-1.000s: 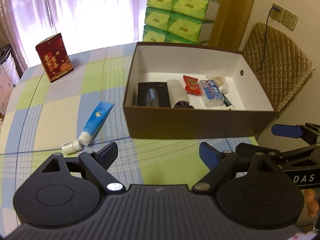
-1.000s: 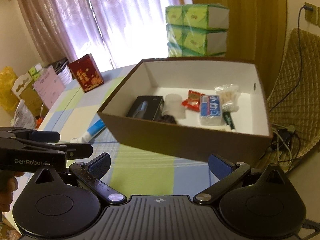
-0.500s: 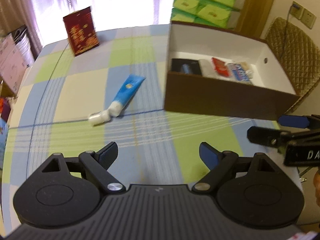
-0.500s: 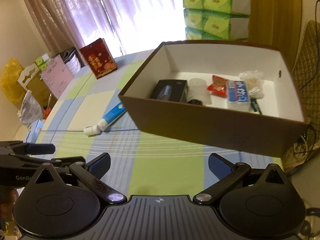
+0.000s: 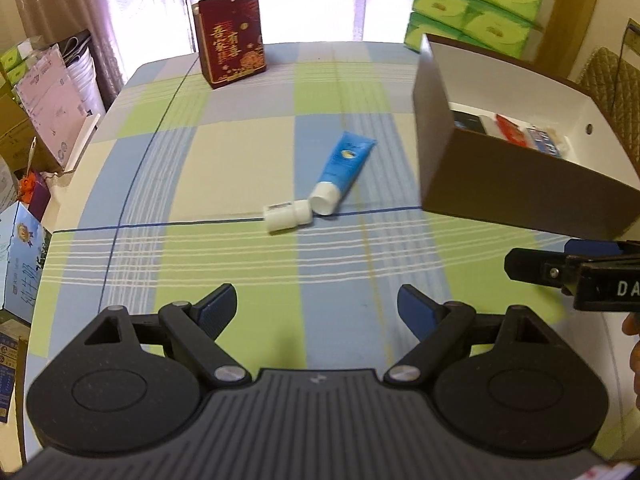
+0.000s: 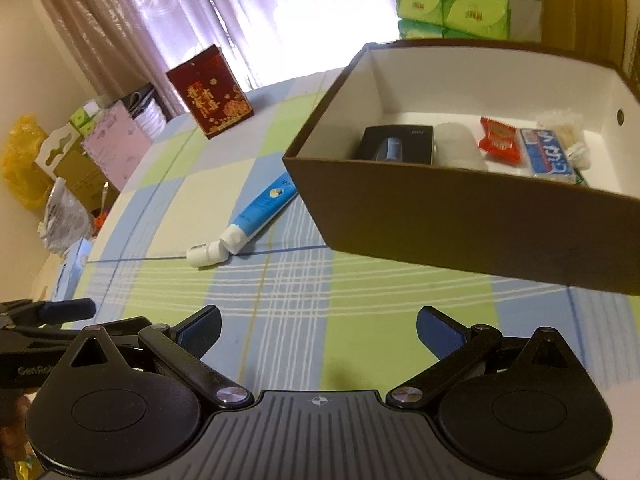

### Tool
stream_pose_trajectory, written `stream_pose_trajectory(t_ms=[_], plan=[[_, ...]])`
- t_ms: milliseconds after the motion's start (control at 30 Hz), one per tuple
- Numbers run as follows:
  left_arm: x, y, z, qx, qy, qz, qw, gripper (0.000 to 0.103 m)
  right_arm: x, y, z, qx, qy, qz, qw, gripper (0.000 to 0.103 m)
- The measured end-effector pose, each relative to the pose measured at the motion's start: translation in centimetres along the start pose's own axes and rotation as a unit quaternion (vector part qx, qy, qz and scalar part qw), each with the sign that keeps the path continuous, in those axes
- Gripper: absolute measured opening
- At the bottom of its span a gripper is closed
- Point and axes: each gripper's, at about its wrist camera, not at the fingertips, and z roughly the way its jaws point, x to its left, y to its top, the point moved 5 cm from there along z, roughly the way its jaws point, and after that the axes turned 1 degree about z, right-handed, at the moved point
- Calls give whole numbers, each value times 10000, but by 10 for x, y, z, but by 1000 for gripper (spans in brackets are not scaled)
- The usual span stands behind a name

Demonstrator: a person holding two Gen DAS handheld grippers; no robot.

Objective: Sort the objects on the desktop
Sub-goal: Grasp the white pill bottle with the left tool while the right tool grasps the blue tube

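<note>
Where tube lies, box beside

bright daylight floods through sheer pinkish curtains across the top of the frame. a wooden door and a quilted chair back stand at upper right, while cardboard boxes crowd the left edge.
</note>
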Motion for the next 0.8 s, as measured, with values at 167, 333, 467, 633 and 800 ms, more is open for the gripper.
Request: stream_pose_trajectory(t_ms=[167,333,467,633,800], plan=[[13,4,22,44,-62,-3,10000,79,-4,1,22,14,-255,226,9994,101],[20,10,49,130,-132,-22,9998,75,-14,2,39,94,-570,313,9978,82],[25,15,74,237,-154,-27,9996,71,-28,1,50,210,-756,558,9954,76],[29,26,98,267,-203,-29,9994,66,-42,1,60,321,-910,768,9924,76],[32,38,115,223,-222,-96,9995,62,-48,2,64,352,-1023,845,9905,76]])
